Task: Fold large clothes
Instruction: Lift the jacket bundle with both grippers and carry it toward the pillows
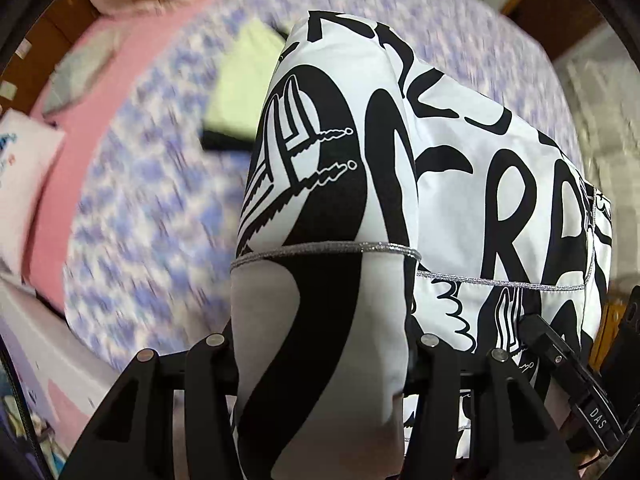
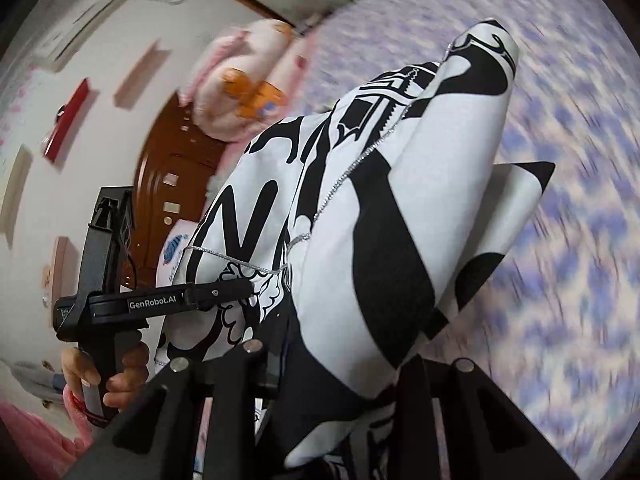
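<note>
Two grippers you hold pinch one black-and-white printed garment: left gripper half closed on it, right gripper nearly closed on it, purple-checked bedsheet beyond.

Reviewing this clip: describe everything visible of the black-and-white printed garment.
The garment is smooth white fabric printed with bold black lettering and drawings, with thin silver piping along its seams. It hangs bunched and draped, lifted above the purple-patterned bed. The left gripper and right gripper each have folds of it between their fingers. Its full shape is hidden.
</note>
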The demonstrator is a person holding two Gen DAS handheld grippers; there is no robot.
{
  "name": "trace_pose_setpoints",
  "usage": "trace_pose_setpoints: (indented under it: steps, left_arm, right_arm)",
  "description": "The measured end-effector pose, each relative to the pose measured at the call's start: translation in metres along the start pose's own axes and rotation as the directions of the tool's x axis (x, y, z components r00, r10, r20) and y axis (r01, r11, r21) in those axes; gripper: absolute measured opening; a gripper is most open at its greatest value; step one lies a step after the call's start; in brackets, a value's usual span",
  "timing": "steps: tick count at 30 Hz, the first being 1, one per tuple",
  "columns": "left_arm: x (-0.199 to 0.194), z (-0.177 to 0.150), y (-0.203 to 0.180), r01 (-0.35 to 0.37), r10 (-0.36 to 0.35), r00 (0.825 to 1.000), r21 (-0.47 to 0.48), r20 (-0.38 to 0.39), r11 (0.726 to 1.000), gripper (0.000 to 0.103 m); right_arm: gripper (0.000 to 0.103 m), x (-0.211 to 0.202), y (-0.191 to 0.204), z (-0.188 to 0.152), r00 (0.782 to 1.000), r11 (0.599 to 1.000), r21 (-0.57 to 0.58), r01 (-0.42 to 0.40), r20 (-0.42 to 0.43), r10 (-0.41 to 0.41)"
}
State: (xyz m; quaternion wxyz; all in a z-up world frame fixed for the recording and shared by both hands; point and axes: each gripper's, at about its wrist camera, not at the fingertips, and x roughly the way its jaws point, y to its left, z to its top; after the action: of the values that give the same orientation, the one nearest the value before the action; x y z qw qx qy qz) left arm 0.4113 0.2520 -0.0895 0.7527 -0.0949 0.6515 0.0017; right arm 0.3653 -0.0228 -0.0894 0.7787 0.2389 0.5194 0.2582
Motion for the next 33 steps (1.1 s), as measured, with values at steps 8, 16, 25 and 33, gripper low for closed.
trace_pose_setpoints:
  steps: [8, 16, 25, 33]
  left_arm:
    - [-0.026, 0.113, 0.06, 0.013, -0.003, 0.975, -0.045, 0.221, 0.999, 0.049]
    - [0.032, 0.203, 0.11, 0.063, -0.037, 0.951, -0.073, 0.307, 0.995, 0.049]
    - [0.197, 0.252, 0.148, 0.113, -0.09, 0.974, -0.103, 0.208, 0.988, 0.049]
    - [0.238, 0.234, 0.165, 0.187, -0.168, 0.932, -0.029, 0.322, 0.982, 0.063]
  right_arm:
    - [0.023, 0.07, 0.046, 0.102, 0.991, 0.986, -0.158, -0.049, 0.115, 0.068]
    - [0.023, 0.174, 0.033, 0.179, 0.983, 0.972, -0.226, -0.071, 0.148, 0.106]
    - [0.023, 0.3, -0.058, 0.187, 0.998, 0.99, -0.142, -0.011, 0.058, 0.02]
    - [0.026, 0.334, -0.116, 0.178, 0.997, 0.996, -0.06, -0.063, 0.04, 0.066]
